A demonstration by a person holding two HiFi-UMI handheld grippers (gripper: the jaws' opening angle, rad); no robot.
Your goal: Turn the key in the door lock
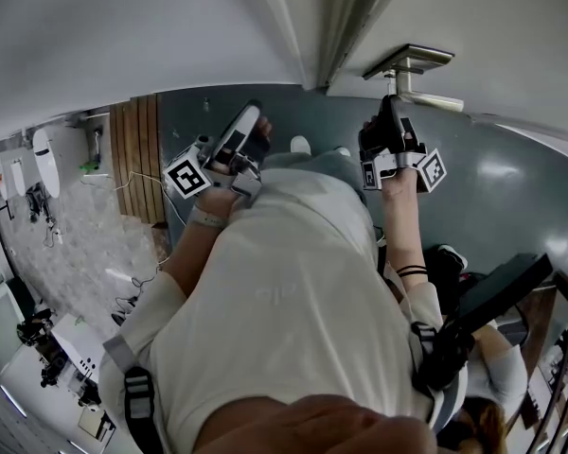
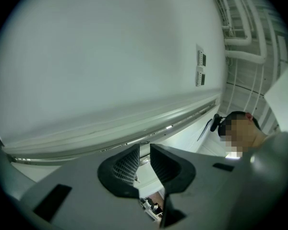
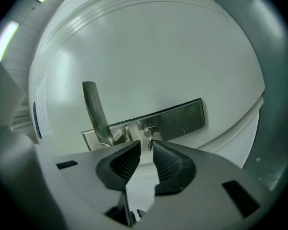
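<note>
Steel lock plate point(image 3: 182, 119) is lying across mid-frame; we are seeing the key point(image 3: 149, 142) in its cylinder point(image 3: 154, 130), right of the door handle point(image 3: 96, 111), bow edge-on, running top to bottom. Our right gripper point(image 3: 146, 150) is sitting just below, jaws narrowly apart around the bow's tip, seemingly not pinching. Our left gripper point(image 2: 144, 158), narrow and empty, is waiting well apart.

Even cool indoor light, pale glare on the floor point(image 1: 497, 170) right of the door handle point(image 1: 412, 64), heavy fisheye bending, dark corners in both gripper views
</note>
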